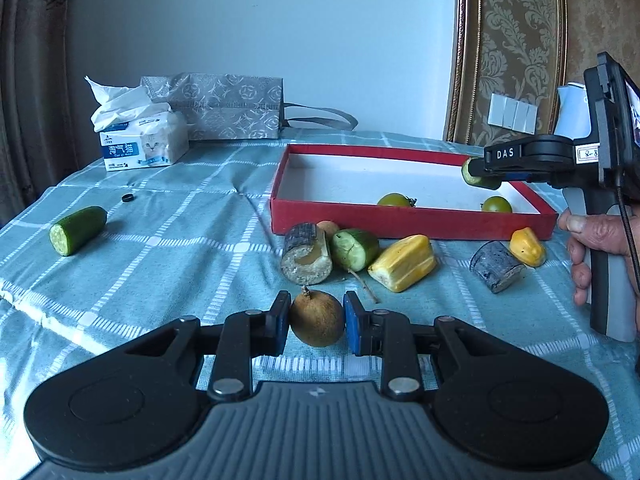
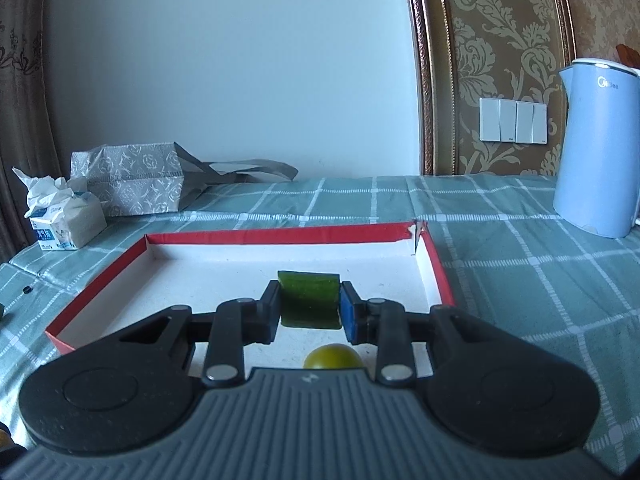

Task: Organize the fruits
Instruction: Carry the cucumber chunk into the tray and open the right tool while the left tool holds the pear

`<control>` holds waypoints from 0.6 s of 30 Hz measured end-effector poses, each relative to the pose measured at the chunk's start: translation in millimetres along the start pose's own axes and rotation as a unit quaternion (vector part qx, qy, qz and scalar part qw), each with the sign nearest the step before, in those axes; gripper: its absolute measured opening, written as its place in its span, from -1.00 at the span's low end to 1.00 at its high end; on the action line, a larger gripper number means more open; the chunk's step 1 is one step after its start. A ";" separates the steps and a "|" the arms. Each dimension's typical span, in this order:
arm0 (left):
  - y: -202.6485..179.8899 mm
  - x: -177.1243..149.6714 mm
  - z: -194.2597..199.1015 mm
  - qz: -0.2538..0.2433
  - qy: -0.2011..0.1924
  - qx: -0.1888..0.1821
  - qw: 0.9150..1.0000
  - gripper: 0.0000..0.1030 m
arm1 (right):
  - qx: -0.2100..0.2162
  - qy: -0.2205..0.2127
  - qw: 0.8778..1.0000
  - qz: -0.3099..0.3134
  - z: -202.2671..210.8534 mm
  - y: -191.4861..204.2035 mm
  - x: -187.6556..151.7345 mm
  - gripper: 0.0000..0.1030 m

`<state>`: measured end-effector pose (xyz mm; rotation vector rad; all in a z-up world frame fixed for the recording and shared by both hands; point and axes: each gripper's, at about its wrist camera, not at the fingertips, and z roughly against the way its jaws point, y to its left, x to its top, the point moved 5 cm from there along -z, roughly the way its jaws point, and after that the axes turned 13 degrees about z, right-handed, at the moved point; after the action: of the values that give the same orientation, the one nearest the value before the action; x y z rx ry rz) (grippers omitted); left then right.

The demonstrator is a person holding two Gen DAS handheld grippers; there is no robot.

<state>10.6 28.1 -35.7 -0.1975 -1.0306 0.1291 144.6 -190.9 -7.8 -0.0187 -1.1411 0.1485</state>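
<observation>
Brown round fruit (image 1: 317,323) sits between the jaws of the left gripper (image 1: 316,326) in the left wrist view, both pads touching its sides, so the jaws are closed on it. It is low over the checked cloth of the bench (image 1: 168,248). The red tray (image 1: 400,224) lies ahead and to the right, beyond a cluster of cut pieces, so the carry must likely pass forward-right over these. The right gripper (image 1: 482,174) is seen above the tray's right part.

In the right wrist view, the right gripper (image 2: 309,312) is clamped on a cucumber piece (image 2: 309,300) whose long axis runs across the jaws, pad to pad. It hangs over the white floor of the red tray (image 2: 96,280); a green tomato (image 2: 333,356) lies directly below and nearer the camera. Release should probably fall clear of that tomato.
</observation>
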 end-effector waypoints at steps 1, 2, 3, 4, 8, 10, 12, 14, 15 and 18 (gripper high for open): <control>0.4 0.0 0.4 0.000 -0.001 0.002 1.000 -0.47 | 0.000 0.002 1.000 0.002 -1.9 0.7 -1.0 -0.43; 0.6 0.2 0.3 0.000 -0.002 0.003 1.000 -0.47 | 0.001 0.005 1.000 0.003 -3.3 1.4 -2.1 -0.43; 0.9 0.3 0.5 0.000 -0.002 0.006 1.000 -0.47 | 0.002 0.008 1.000 0.004 -4.7 1.9 -3.2 -0.43; 1.4 0.6 0.3 0.001 -0.002 0.007 1.000 -0.47 | 0.001 0.010 1.000 0.004 -6.3 2.0 -4.4 -0.43; 2.1 0.8 -0.7 0.002 -0.001 0.013 1.000 -0.47 | -0.004 0.011 1.000 0.003 -9.0 0.7 -7.5 -0.40; 2.0 0.8 -0.8 0.001 -0.001 0.013 1.000 -0.47 | -0.003 0.009 1.000 -0.001 -8.3 -0.4 -7.2 -0.34; 1.9 0.8 -1.4 0.000 0.000 0.016 1.000 -0.47 | -0.006 0.004 1.000 -0.002 -5.8 -1.4 -6.1 -0.34; 2.7 1.0 -1.5 0.002 -0.001 0.017 1.000 -0.47 | -0.004 -0.003 1.000 -0.010 -1.0 -3.5 -4.7 -0.34; 3.0 1.1 -1.6 0.003 0.000 0.018 1.000 -0.47 | -0.004 -0.007 1.000 -0.013 2.7 -4.8 -3.9 -0.34; 3.4 1.2 -1.2 0.004 -0.002 0.022 1.000 -0.47 | -0.007 -0.026 1.000 -0.012 19.0 -6.9 -2.4 -0.34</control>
<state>12.3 31.5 -36.1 -0.1619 -1.0311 0.1592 127.1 -199.2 -1.4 -0.0141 -1.1931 0.1204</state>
